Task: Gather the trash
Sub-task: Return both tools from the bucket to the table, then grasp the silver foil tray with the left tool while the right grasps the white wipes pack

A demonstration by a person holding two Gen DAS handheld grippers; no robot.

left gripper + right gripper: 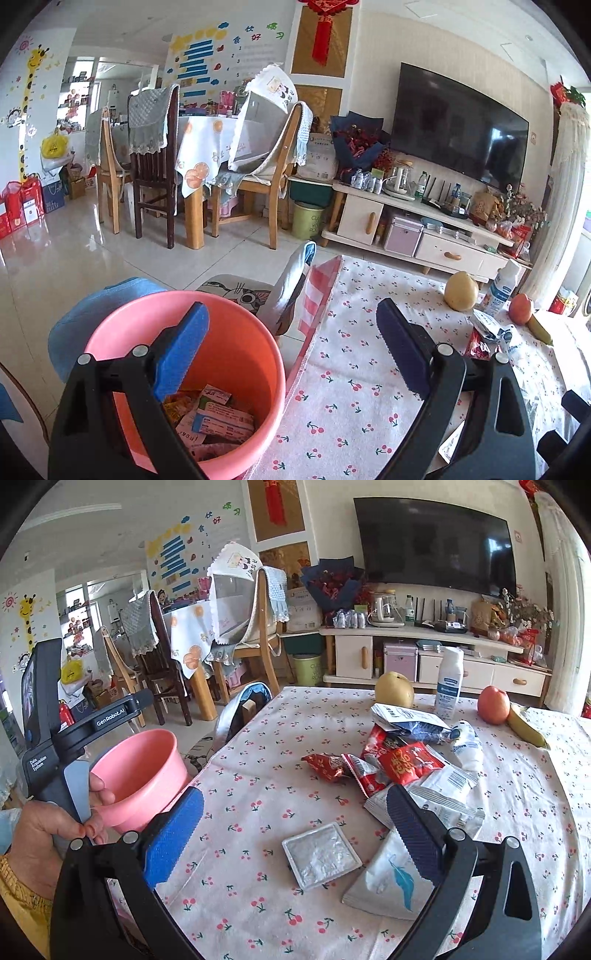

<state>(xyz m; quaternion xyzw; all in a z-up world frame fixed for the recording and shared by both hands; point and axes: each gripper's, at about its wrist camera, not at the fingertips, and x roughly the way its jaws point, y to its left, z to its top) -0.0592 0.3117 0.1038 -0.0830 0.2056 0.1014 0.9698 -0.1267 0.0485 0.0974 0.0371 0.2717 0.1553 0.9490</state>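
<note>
Pink plastic bucket (pixel 184 376), wrappers inside, just off tabletop (pixel 354 362) edge. Left gripper (pixel 291 354) wide, empty, above it. Right gripper (pixel 295 834) wide over square foil tray (pixel 321 854); crinkled wrappers (pixel 399 760) beyond.

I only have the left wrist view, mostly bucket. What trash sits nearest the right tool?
Observer: A square silver foil tray lies on the tablecloth, just ahead of the open right tool.
Operator: Anything beside it?
Observer: A white packet with a blue feather, right of the tray.
Operator: Where's the bucket from there?
Observer: The pink bucket is past the table's left edge, next to the left hand.
</note>
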